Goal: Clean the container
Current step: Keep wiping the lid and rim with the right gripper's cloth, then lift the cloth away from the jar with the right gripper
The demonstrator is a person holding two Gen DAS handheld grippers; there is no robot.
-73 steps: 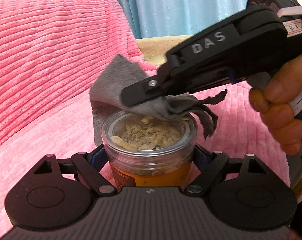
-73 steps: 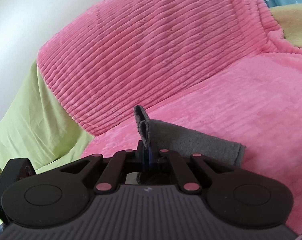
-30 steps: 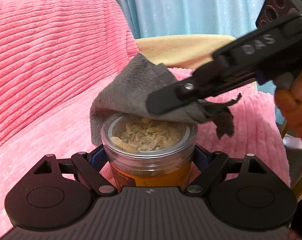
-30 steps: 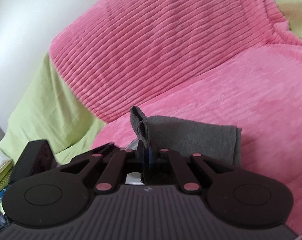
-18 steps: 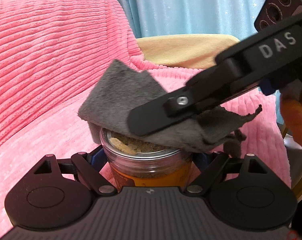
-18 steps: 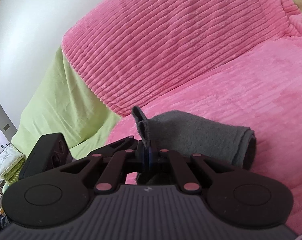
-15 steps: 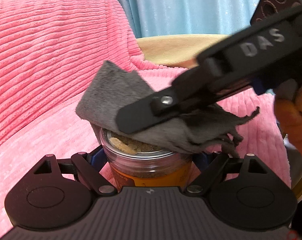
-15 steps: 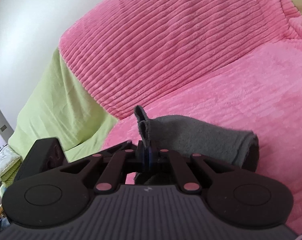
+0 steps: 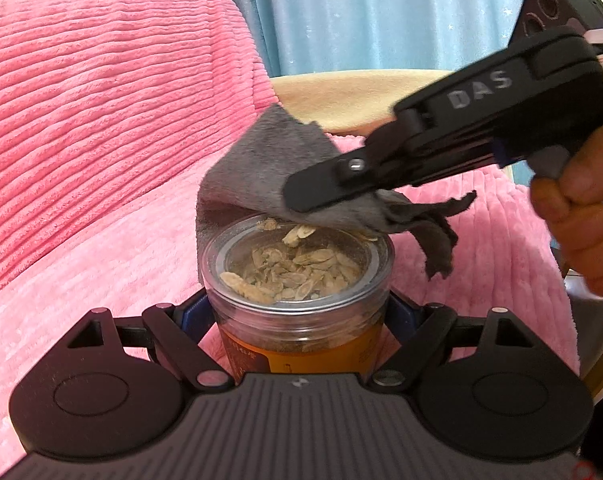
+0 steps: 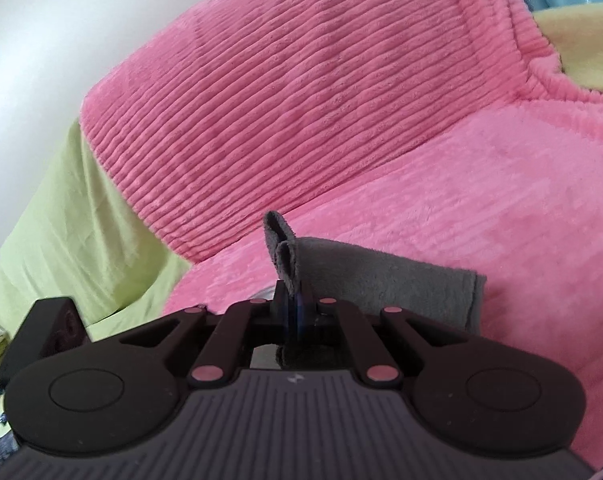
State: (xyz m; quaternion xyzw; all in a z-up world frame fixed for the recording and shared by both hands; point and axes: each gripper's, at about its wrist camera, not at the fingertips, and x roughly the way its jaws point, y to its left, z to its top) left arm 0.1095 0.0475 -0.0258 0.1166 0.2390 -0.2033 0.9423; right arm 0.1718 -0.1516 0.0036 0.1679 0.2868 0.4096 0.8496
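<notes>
Left wrist, jar [image 9: 297,280] between tool [image 9: 297,312] fingers

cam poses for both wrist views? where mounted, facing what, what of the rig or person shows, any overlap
Left wrist: on the left gripper, looking along its jaws, shut on the jar; also shows the right gripper and a hand.
Right wrist: on the right gripper, looking along its jaws, shut on the grey cloth, towards the pink blanket.
Shared: cloth, blanket, right gripper.
</notes>
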